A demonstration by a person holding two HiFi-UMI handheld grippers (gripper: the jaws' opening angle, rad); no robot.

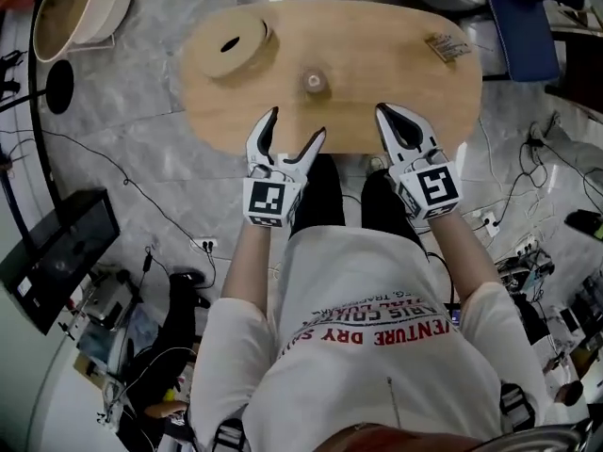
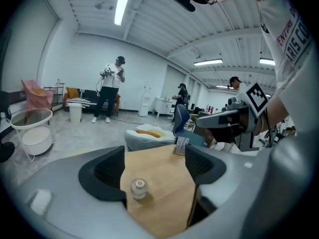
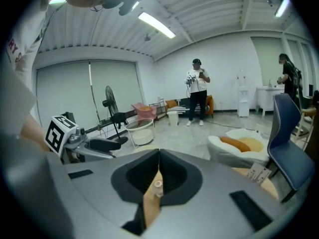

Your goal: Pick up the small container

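The small container [image 1: 314, 82], a clear little jar with a pale lid, stands upright near the middle of the oval wooden table [image 1: 396, 59]. My left gripper [image 1: 297, 126] hovers over the table's near edge, just short of the jar, jaws spread wide and empty. In the left gripper view the small container [image 2: 139, 188] stands ahead, beside the left finger [image 2: 102, 176], untouched. My right gripper [image 1: 386, 116] rests at the near edge to the jar's right, jaws together with nothing in them. In the right gripper view only a sliver of the small container [image 3: 158, 187] shows below my right gripper's [image 3: 158, 156] closed tips.
A round wooden disc with a dark hole [image 1: 236, 45] lies at the table's far left, a small card [image 1: 448, 47] at its far right. A blue chair [image 1: 523, 26] stands beyond the right end, a round basket stand [image 1: 80, 8] at far left. People stand far off.
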